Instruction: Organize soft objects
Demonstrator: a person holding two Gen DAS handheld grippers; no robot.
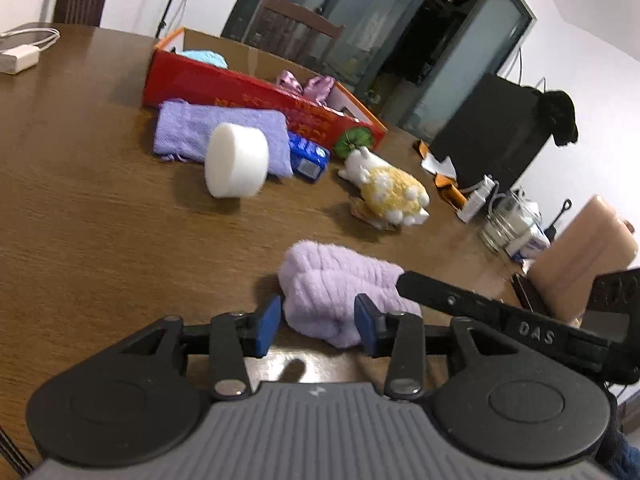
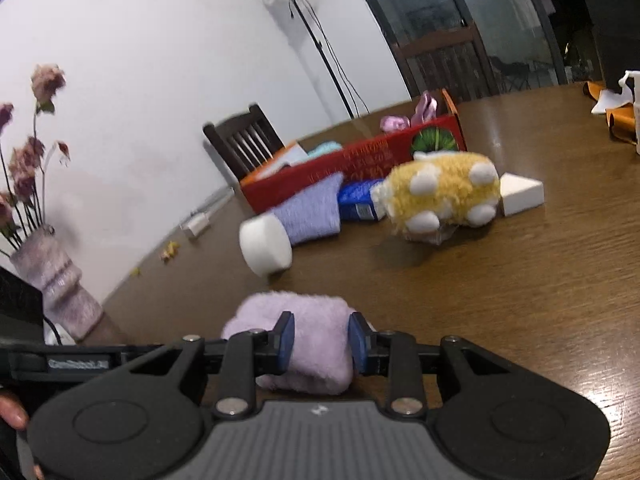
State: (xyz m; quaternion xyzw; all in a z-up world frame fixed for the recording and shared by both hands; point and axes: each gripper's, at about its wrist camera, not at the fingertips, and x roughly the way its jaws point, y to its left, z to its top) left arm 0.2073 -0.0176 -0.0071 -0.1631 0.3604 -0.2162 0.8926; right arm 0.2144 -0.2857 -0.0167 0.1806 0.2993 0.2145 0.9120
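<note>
A folded lilac towel [image 1: 340, 280] lies on the brown table [image 1: 100, 220]. My left gripper [image 1: 318, 322] has its blue pads on either side of one end of it. My right gripper [image 2: 320, 338] has its pads pressed on the other end of the same towel [image 2: 292, 320]; its finger shows in the left wrist view [image 1: 460, 300]. Beyond lie a white foam cylinder [image 1: 236, 166], a purple knit cloth [image 1: 216, 132], a blue packet [image 1: 308, 156] and a yellow plush toy [image 1: 390, 188]. A red box [image 1: 248, 92] holds a teal cloth [image 1: 204, 57] and pink satin items [image 1: 308, 86].
A white foam block [image 2: 520, 194] lies right of the plush toy. A charger [image 1: 18, 60], a glass jar [image 1: 506, 222] and a power strip [image 1: 478, 198] sit near the table edges. A vase of dried flowers [image 2: 52, 280] stands at the left. Chairs stand behind.
</note>
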